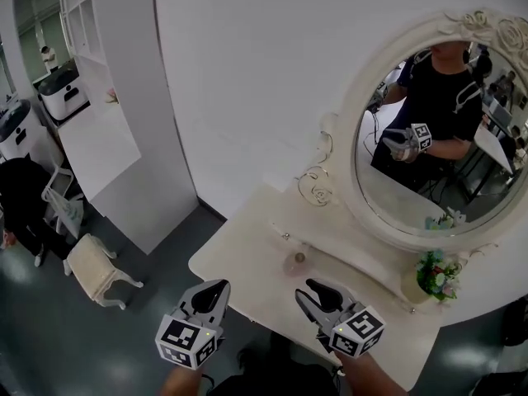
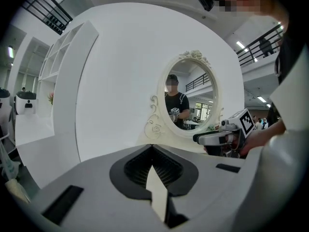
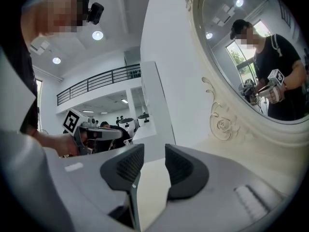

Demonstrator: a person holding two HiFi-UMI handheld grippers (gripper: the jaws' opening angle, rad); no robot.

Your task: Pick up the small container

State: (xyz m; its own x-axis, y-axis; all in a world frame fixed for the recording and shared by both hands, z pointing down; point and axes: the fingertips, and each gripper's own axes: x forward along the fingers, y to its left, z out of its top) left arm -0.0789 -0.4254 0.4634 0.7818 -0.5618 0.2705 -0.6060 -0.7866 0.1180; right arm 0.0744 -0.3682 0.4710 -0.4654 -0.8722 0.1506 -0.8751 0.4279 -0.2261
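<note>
Tabletop (image 1: 244,264): cream dressing surface, carrying the items below.
Mirror (image 1: 429,143): oval with an ornate frame, standing along the back edge.
Right claw (image 3: 153,149): hovering over the front edge, jaws standing apart with nothing between them.
Left claw (image 2: 152,146): hovering alongside, jaws resting together, empty.
Flower pot (image 1: 436,275): sitting at the right end, well apart from the target.
Small container (image 1: 298,261): pinkish and low, sitting mid-tabletop just beyond the right claw. Advised: keeping the jaws spread, straddling its sides squarely, closing gently.

White wall (image 1: 247,64), oval mirror (image 1: 437,139), cream dressing table (image 1: 247,262), grey floor (image 1: 99,341)
</note>
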